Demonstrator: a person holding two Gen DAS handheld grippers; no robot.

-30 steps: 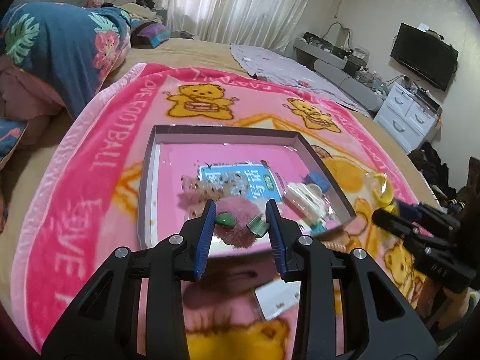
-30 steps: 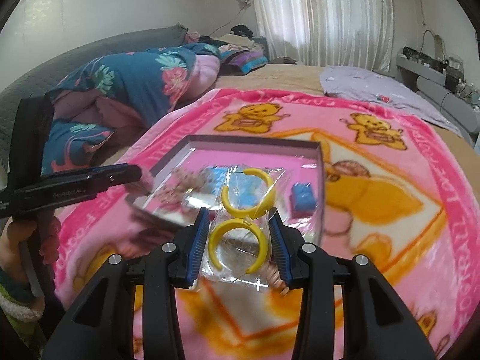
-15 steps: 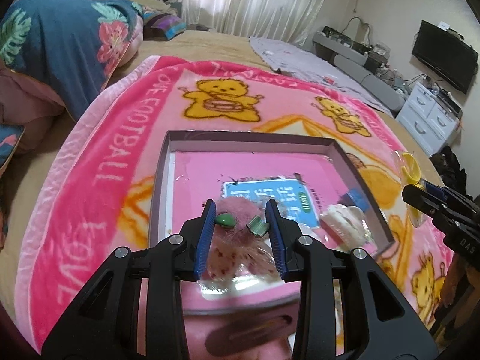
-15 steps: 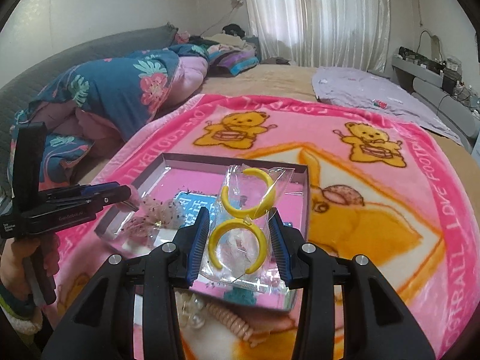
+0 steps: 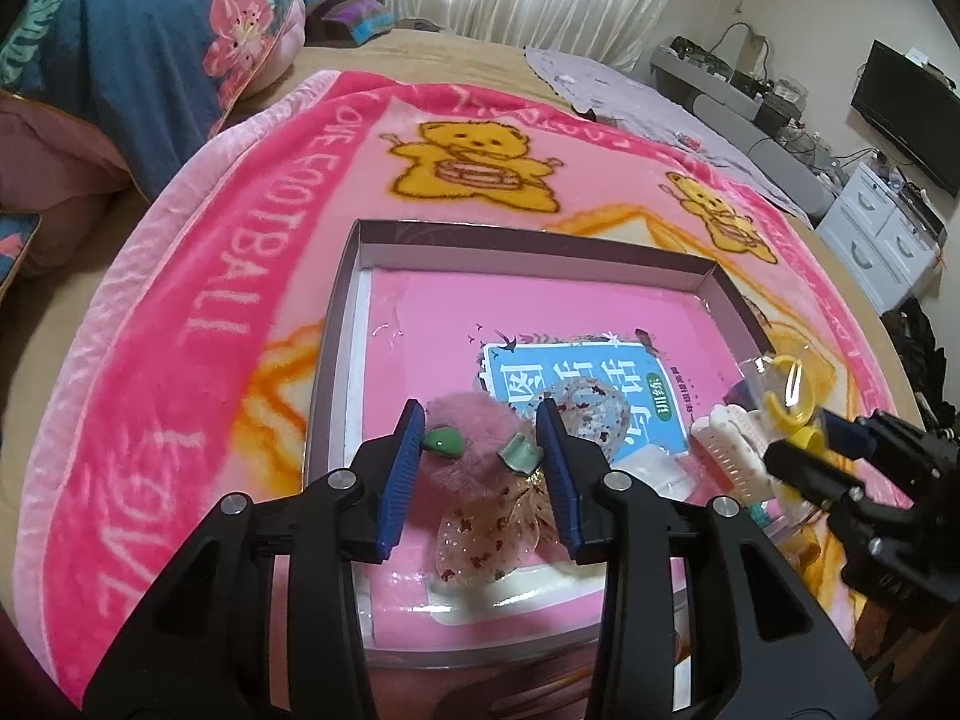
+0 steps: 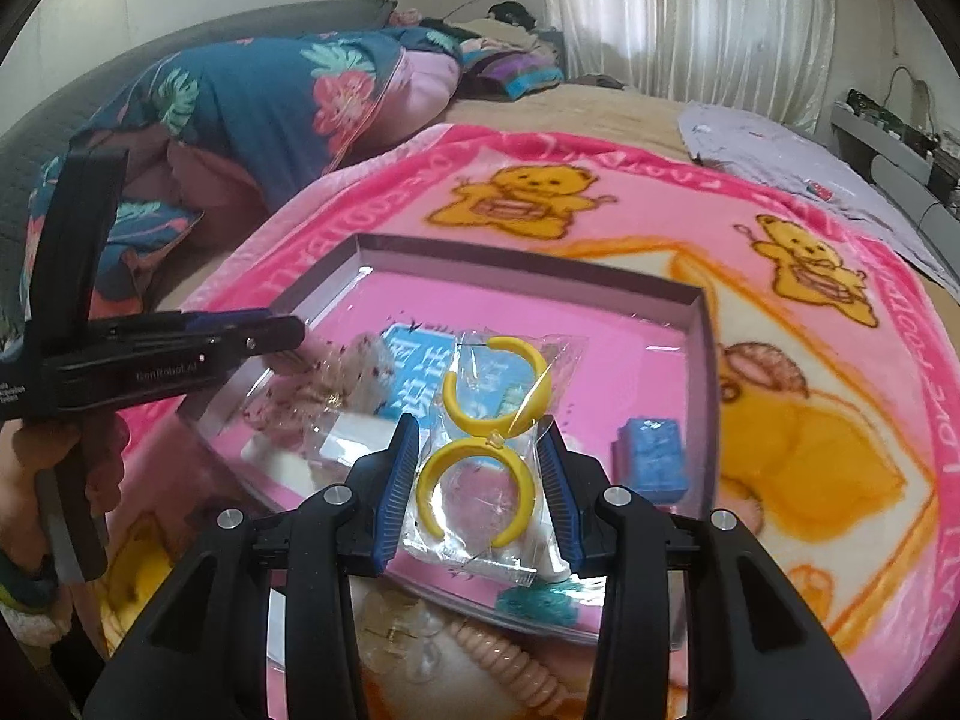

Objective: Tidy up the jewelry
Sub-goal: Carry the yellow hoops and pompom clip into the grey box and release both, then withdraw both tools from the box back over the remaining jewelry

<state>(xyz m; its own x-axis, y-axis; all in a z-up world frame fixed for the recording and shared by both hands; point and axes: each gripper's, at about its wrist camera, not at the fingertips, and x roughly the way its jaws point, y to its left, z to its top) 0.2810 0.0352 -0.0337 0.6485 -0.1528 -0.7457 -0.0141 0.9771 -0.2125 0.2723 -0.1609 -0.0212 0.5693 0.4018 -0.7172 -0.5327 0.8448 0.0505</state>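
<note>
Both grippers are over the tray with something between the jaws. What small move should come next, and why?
Probably lower the left gripper slightly and open it. The pink fuzzy hair clip in its jaws already hangs inside the tray, over the pink floor beside the blue card. The right gripper can hold its bagged yellow earrings until then.

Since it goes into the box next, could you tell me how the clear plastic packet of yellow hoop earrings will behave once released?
The clear plastic packet of yellow hoop earrings looks light and crinkly, so it will probably flop flat. Its glossy film may slide on the box's shiny pink liner.
</note>
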